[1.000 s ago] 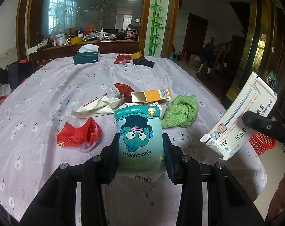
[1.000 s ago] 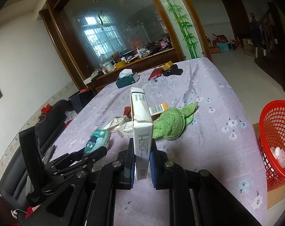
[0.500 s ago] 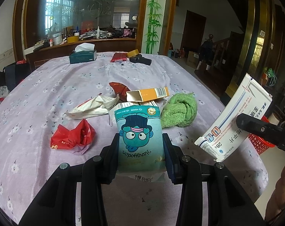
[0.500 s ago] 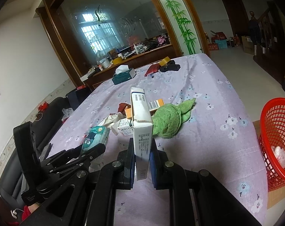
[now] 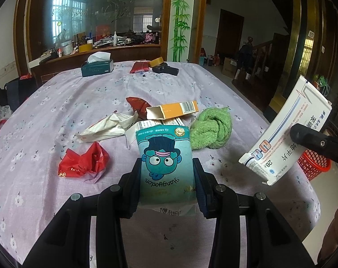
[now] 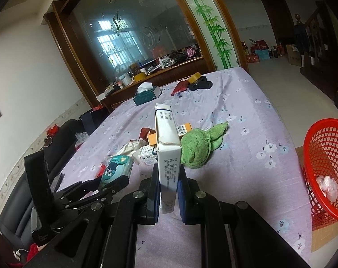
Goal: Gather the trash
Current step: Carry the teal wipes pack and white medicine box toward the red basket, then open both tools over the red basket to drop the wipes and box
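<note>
My left gripper is shut on a teal tissue pack with a cartoon face, held above the lilac tablecloth. My right gripper is shut on a white medicine box, held upright; the same box shows at the right of the left wrist view. On the table lie a crumpled red wrapper, a white wrapper, an open orange carton, a dark red wrapper and a green towel. A red basket stands on the floor beside the table's right edge.
At the table's far end sit a teal tissue box, a red packet, a tape roll and a black object. A dark sofa runs along the left side. A cluttered wooden sideboard stands behind.
Both grippers keep their hold. The view over the table has shifted slightly; the white box sits a little lower and more left in the left wrist view.
</note>
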